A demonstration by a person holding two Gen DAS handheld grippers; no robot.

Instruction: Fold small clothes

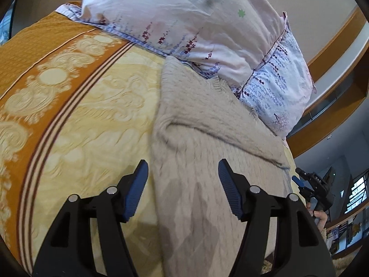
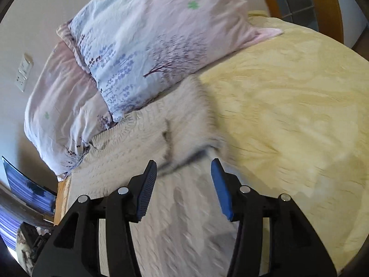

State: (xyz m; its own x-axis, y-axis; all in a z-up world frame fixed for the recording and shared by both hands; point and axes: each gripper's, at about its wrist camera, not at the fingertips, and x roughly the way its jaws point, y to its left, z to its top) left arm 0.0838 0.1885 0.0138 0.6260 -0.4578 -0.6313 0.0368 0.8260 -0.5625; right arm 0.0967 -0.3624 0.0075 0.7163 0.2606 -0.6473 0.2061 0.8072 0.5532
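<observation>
both tools, left tool (image 1: 183, 173) and right tool (image 2: 184, 173), hover gaping and empty over the beige sweater (image 1: 207, 120) at the bed's (image 1: 96, 106) pillow (image 1: 184, 18) end. one fold seems made; more folding looks left.

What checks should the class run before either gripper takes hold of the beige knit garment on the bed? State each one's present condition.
1. Left gripper open: ok.
2. Right gripper open: ok.
3. Both empty: ok.
4. Beige knit garment lying on the yellow bedspread: ok.
5. Garment clear of the floral pillows: not ok, its top edge meets them.
6. Garment smooth: not ok, a ridge crosses it.
</observation>
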